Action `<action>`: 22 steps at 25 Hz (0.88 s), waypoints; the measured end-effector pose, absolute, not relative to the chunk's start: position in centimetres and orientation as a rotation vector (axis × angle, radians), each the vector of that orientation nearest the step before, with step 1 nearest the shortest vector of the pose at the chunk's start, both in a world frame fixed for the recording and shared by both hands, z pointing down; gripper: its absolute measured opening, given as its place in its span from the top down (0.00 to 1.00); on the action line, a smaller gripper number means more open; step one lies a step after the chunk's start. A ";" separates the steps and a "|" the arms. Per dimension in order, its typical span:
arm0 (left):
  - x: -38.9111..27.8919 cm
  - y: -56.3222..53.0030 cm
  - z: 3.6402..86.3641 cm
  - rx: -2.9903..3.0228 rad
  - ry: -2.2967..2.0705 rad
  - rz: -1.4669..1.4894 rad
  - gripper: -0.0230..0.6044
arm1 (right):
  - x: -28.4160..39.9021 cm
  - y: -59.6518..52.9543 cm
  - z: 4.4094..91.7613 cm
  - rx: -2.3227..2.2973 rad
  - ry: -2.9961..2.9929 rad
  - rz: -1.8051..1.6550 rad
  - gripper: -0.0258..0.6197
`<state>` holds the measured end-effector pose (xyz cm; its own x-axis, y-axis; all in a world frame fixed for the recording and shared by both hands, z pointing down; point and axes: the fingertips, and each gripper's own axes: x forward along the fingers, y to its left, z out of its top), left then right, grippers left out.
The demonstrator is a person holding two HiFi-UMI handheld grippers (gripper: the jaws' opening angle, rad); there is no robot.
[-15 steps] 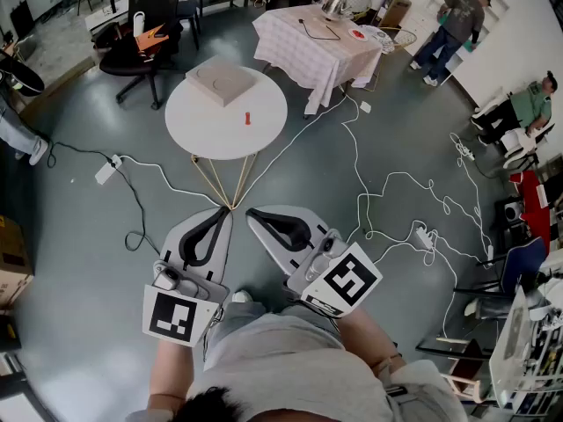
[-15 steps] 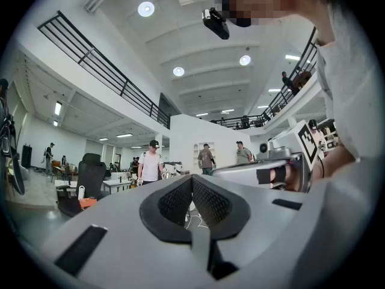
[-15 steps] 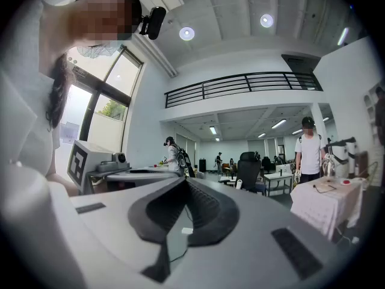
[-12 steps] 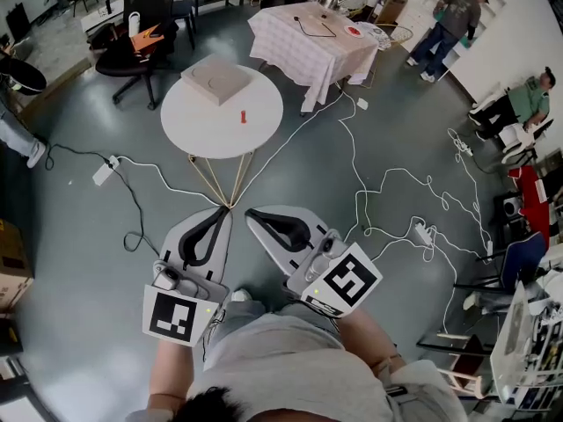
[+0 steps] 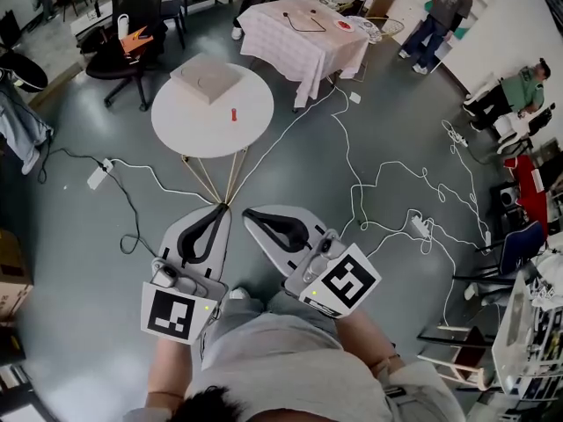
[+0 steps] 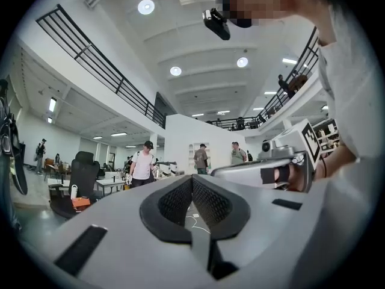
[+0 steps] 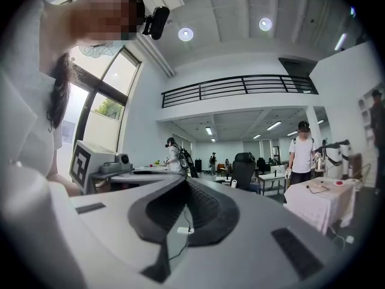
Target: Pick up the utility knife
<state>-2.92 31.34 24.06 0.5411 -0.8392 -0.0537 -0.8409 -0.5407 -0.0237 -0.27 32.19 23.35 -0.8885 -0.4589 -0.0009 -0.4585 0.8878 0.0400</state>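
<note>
The utility knife [image 5: 234,113] is a small red-orange piece lying on a round white table [image 5: 189,130], far ahead of me on the grey floor. A flat beige box [image 5: 206,78] sits on the same table behind it. My left gripper [image 5: 219,209] and right gripper [image 5: 249,214] are held close to my body, well short of the table, tips pointing toward it. Each has its jaws together with nothing between them. The left gripper view shows its black pads [image 6: 207,203] meeting; the right gripper view shows the same pads [image 7: 207,206]. The knife does not show in either gripper view.
White cables [image 5: 387,183] and a power strip [image 5: 97,177] trail over the floor between me and the table. A table with a checked cloth [image 5: 303,38] and a black office chair [image 5: 123,55] stand behind it. Several people stand or sit at the room's back and right.
The round table and its surroundings have slid slightly left in the head view. Both grippers keep the same place and stay shut.
</note>
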 end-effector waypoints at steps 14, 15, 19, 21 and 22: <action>-3.3 27.1 24.3 -2.689 1.511 0.040 0.95 | 0.3 27.6 23.6 0.706 -3.064 -0.035 0.95; -3.4 26.4 24.4 -2.683 1.517 0.037 0.95 | 0.1 26.8 23.6 0.698 -3.066 -0.044 0.95; -3.8 22.7 24.2 -2.672 1.530 0.024 0.95 | -0.2 23.1 23.3 0.662 -3.079 -0.059 0.95; -3.7 20.6 23.8 -2.664 1.532 0.022 0.95 | -0.2 21.0 23.1 0.647 -3.084 -0.065 0.95; -3.6 19.6 23.7 -2.662 1.534 0.024 0.95 | -0.1 20.0 23.0 0.643 -3.084 -0.069 0.95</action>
<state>-3.56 19.56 23.65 0.5021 -0.8635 -0.0481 -0.8646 -0.4999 -0.0519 -0.12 20.01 22.98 -0.9167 -0.3991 -0.0185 -0.3995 0.9158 0.0410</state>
